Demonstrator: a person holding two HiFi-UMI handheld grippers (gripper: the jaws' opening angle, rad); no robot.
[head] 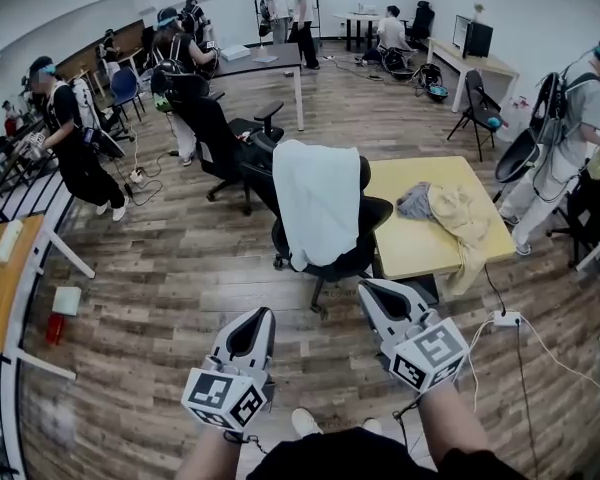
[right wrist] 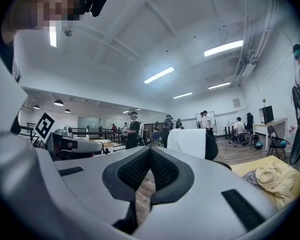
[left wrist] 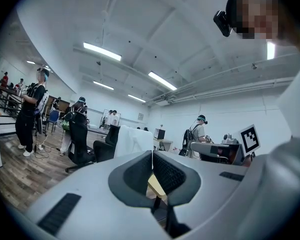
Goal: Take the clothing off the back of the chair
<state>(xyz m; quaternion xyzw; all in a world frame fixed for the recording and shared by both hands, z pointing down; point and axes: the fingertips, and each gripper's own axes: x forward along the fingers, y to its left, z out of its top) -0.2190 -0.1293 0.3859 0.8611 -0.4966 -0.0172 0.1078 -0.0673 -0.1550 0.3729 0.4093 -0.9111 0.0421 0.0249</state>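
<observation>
A white garment [head: 318,213] hangs over the back of a black office chair [head: 352,258] in the middle of the wooden floor. Both grippers are held short of the chair, pointing level at it. My left gripper [head: 265,312] is shut with nothing in it, below and left of the chair. My right gripper [head: 371,287] is also shut and empty, close to the chair's base on the right. The left gripper view shows its closed jaws [left wrist: 152,152] with the garment [left wrist: 132,140] ahead. In the right gripper view the closed jaws [right wrist: 150,148] point just left of the garment [right wrist: 190,143].
A yellow table [head: 410,253] stands right of the chair, carrying a grey and cream clothes pile [head: 450,213]. A power strip [head: 506,318] with cables lies on the floor at right. Another black chair [head: 220,143] stands behind. Several people stand around the room, one [head: 565,148] near the table.
</observation>
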